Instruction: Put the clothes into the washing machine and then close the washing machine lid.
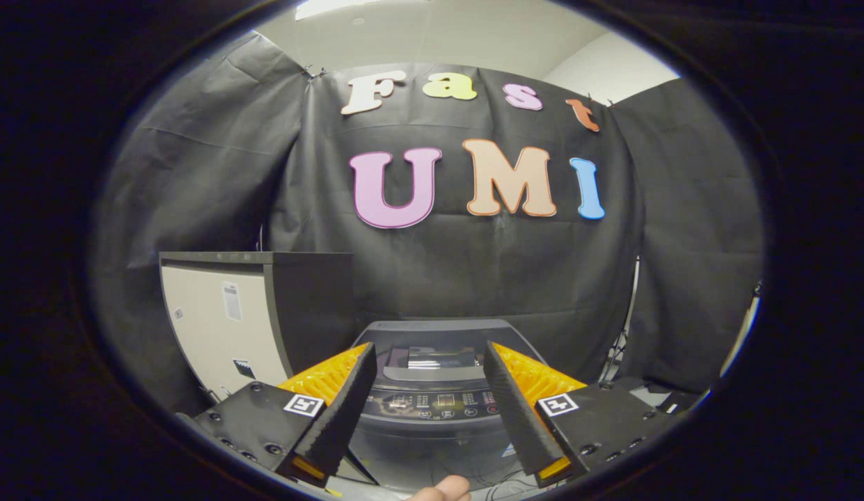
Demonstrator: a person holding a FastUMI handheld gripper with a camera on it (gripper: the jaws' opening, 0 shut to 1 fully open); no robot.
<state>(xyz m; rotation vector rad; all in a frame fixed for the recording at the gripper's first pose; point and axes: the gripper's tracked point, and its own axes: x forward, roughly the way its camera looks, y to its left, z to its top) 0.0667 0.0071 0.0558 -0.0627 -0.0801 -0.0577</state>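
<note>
A dark grey top-loading washing machine (432, 334) stands ahead against the booth wall. Its lid (435, 358) lies flat on top, and the control panel (435, 403) faces me. My gripper (428, 358) is open, held in front of the machine with nothing between the fingers. The control panel and lid show in the gap between the two fingers (348, 403). No clothes are in sight.
A pale cabinet with a dark top (223, 320) stands left of the machine. A fingertip of a person's hand (442, 490) shows below the fingers. Stand legs and cables (623, 341) sit to the machine's right.
</note>
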